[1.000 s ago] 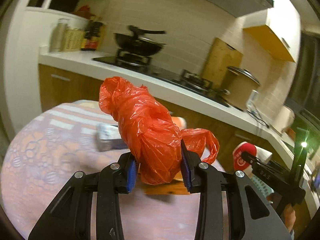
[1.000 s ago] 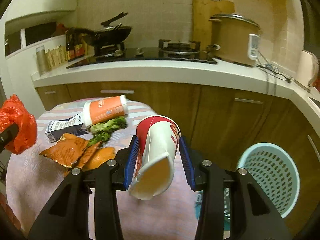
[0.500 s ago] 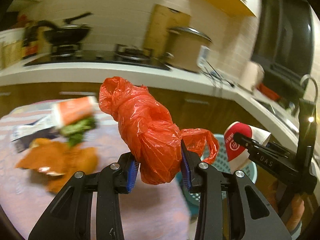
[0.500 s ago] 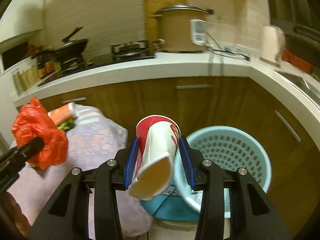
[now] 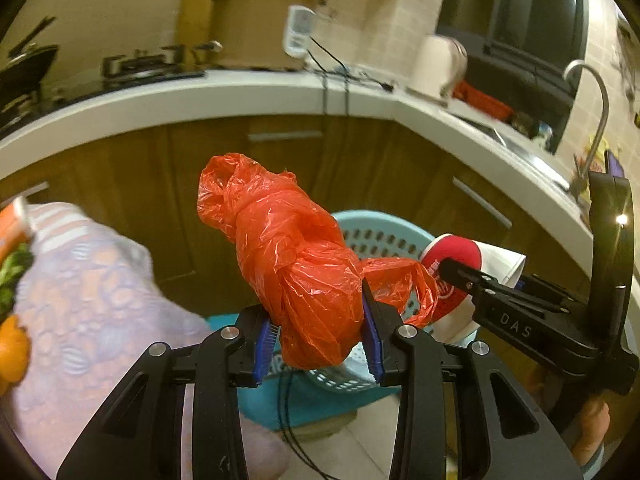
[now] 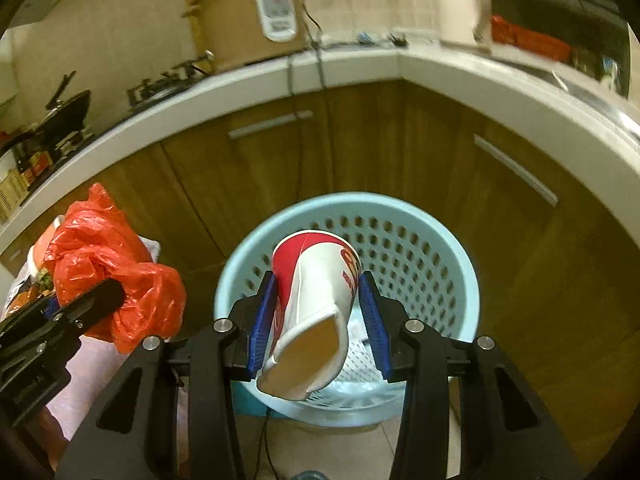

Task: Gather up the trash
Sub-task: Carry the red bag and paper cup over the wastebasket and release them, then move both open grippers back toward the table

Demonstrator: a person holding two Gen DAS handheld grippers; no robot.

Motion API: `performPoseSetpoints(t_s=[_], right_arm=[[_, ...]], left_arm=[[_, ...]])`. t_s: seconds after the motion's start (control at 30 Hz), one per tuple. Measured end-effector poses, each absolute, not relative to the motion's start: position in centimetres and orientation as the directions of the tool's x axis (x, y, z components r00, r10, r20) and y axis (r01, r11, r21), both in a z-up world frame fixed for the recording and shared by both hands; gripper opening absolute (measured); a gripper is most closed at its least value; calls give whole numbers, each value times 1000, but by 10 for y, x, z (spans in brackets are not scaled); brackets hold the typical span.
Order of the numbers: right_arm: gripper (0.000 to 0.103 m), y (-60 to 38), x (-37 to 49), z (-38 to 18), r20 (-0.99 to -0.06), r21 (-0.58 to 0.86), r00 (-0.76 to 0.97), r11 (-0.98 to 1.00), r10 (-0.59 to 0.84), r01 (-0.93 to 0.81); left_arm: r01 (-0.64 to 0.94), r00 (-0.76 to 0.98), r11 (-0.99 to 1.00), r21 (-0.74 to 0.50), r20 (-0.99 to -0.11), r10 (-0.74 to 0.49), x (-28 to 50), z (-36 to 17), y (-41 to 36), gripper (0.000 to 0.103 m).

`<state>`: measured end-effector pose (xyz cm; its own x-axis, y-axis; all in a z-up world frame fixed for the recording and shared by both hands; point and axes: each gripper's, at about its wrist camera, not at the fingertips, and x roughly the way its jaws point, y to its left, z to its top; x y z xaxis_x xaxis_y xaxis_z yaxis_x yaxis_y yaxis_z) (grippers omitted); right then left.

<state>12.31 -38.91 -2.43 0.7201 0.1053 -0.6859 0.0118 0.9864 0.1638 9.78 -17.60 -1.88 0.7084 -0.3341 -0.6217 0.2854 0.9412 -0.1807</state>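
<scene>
Blue pads line both grippers, and each pair is clamped on a piece of trash. Nearest in the right wrist view, the right gripper (image 6: pixel 316 320) reaches forward and looks down over the bin (image 6: pixel 460 264), its jaws closed against the sides of a paper cup (image 6: pixel 316 300). That cup is red and white, squashed at the mouth, with its long axis running along the fingers: the flattened open end tilts back toward the camera and the red base points forward over the bin's opening. It sits between the pads and sticks out past them at both ends. In the left wrist view the left gripper (image 5: pixel 316 336) is held level, aimed at the bin's rim (image 5: pixel 384 224), with jaws pressed into the lower part of a bag (image 5: pixel 296 256). This bag is crumpled orange-red plastic, standing up from the pads and leaning away to the left, a loose loop trailing out to the right toward the cup. The left gripper is beside and to the left of the right one; the bag hangs near the bin's edge above a table (image 5: pixel 92 292) with a patterned cloth. Beyond the pale blue perforated bin stand brown cabinets (image 6: pixel 360 148) under a white counter (image 6: pixel 460 68), where a rice cooker (image 6: pixel 248 12) sits farthest back.
</scene>
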Motion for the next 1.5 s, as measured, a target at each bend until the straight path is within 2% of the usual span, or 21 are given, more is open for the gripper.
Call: performPoseSetpoints(t_s=[0.33, 0.4, 0.47, 0.57, 0.97, 1.17, 1.27, 1.4, 1.5], right_arm=[[40, -415, 136, -53, -754, 190, 651, 979, 92, 81], [40, -415, 137, -55, -758, 188, 646, 978, 90, 84], [41, -417, 139, -57, -764, 193, 638, 977, 93, 88], [48, -419, 139, -58, -765, 196, 637, 977, 95, 90], [51, -422, 133, -45, -747, 200, 659, 975, 89, 95], [57, -409, 123, -28, -716, 180, 693, 981, 83, 69], [62, -398, 117, -16, -688, 179, 719, 983, 94, 43], [70, -376, 109, -2, -656, 157, 747, 988, 104, 0], [73, -354, 101, 9, -635, 138, 763, 989, 124, -47]], left_arm=[[323, 653, 930, -174, -670, -352, 123, -39, -212, 38], [326, 647, 929, -173, -676, -353, 125, -41, -214, 42], [320, 647, 933, -166, -681, -343, 126, -42, -214, 53], [312, 653, 936, -165, -678, -337, 126, -42, -210, 62], [316, 656, 928, -199, -661, -365, 122, -36, -203, 62], [319, 687, 928, -193, -628, -367, 101, -22, -189, 63], [304, 712, 931, -200, -602, -362, 87, -9, -174, 69], [270, 755, 940, -209, -560, -342, 66, 12, -150, 70], [236, 787, 945, -227, -525, -323, 48, 27, -124, 72]])
